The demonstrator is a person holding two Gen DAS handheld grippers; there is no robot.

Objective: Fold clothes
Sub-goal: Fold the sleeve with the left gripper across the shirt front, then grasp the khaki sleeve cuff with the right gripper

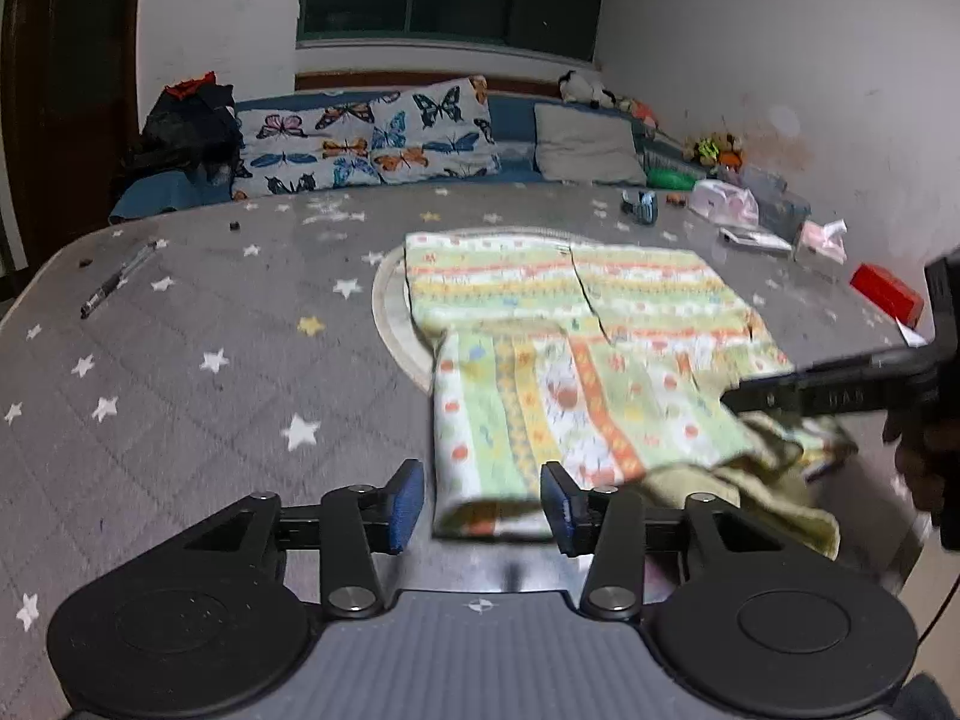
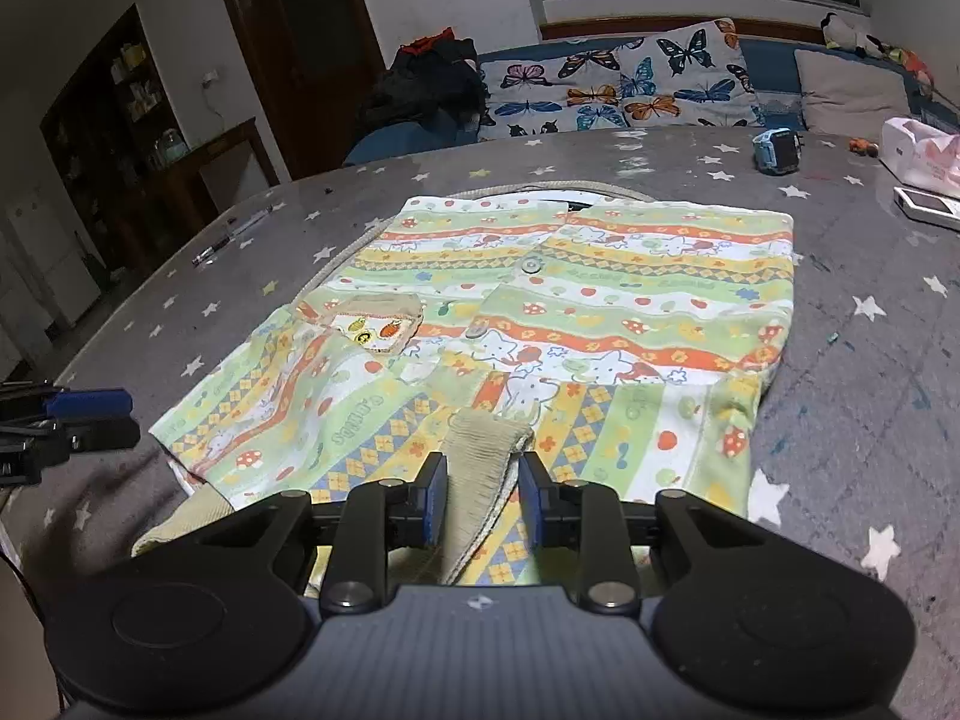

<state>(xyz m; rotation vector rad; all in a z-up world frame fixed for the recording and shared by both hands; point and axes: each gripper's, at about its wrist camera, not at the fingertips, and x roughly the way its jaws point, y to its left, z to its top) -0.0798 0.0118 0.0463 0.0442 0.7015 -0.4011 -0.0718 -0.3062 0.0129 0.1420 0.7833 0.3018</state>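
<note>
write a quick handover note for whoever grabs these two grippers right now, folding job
Left gripper: jaws open, a sleeve end lying between the pads, not pinched.
Right gripper: jaws around the beige ribbed cuff; whether they pinch it I cannot tell.
The patterned shirt lies flat on the star-print table, buttoned front up.
Done: both sleeves brought in across the near part of the shirt.
Left: free the cuff, then probably fold the body over and square it up.
</note>
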